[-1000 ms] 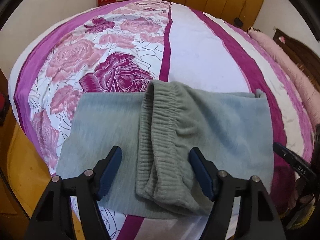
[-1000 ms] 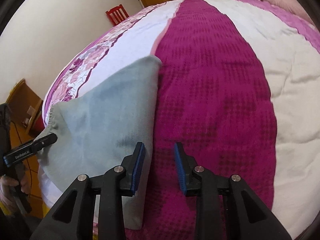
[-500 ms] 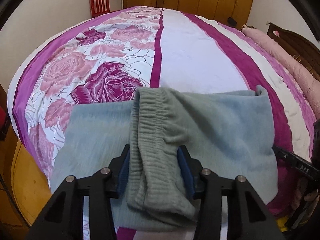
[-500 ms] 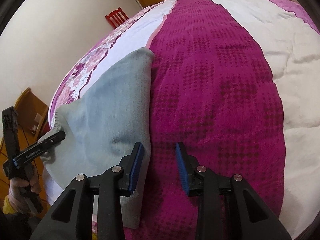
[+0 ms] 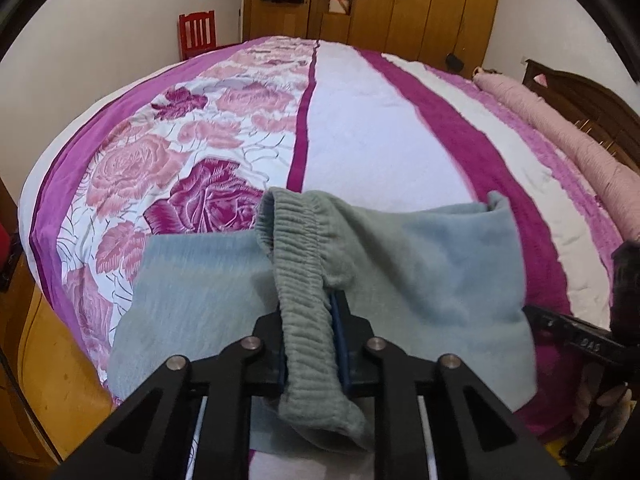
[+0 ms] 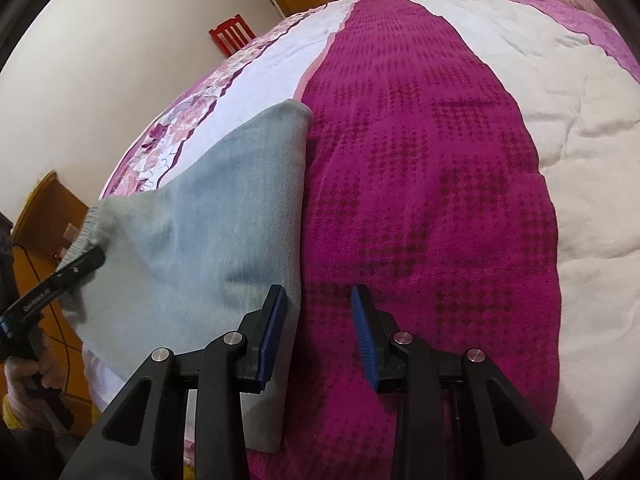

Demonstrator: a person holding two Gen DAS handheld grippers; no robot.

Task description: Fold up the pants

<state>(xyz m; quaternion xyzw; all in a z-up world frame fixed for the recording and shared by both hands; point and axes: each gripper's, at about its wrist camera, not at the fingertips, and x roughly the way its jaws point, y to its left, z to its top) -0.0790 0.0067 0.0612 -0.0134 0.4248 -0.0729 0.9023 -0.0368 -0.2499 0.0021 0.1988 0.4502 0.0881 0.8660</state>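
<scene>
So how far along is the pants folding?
Partway. The grey pants already lie doubled over on the bed. The left gripper has just been closing and now pinches the waistband. The right gripper is open beside the pants' edge. The final fold is left.

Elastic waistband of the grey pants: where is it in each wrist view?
Left wrist: waistband, centre to bottom, clamped in the left gripper.
Right wrist: far left edge, beside the left gripper's tip.
Shared landmark: red chair.
</scene>
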